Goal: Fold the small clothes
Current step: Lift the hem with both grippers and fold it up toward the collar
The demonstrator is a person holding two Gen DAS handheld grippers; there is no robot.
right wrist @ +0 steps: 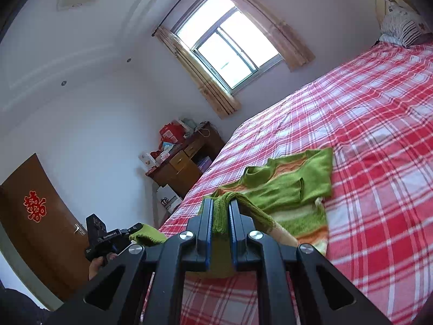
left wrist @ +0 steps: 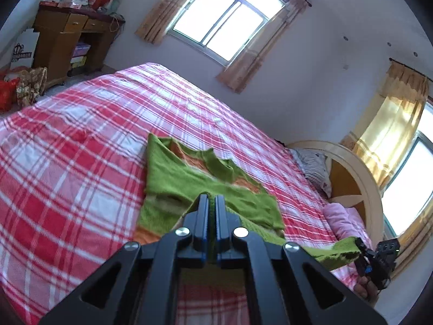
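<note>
A small green knitted sweater (left wrist: 178,184) with orange and cream stripes lies on the red plaid bed (left wrist: 67,146), its far part flat, its near hem lifted. My left gripper (left wrist: 212,199) is shut on the near hem. My right gripper (right wrist: 220,203) is shut on a bunched green edge of the sweater (right wrist: 286,187). Each gripper shows in the other's view: the right one (left wrist: 379,260) at lower right, the left one (right wrist: 113,238) at lower left, both pinching green fabric that stretches between them.
A wooden desk (left wrist: 67,40) piled with red bags and boxes stands past the bed's far corner. Pillows (left wrist: 316,170) and a pink blanket (left wrist: 343,216) lie by the round headboard. Two curtained windows (left wrist: 224,19) are in the walls. A brown door (right wrist: 35,216) is at left.
</note>
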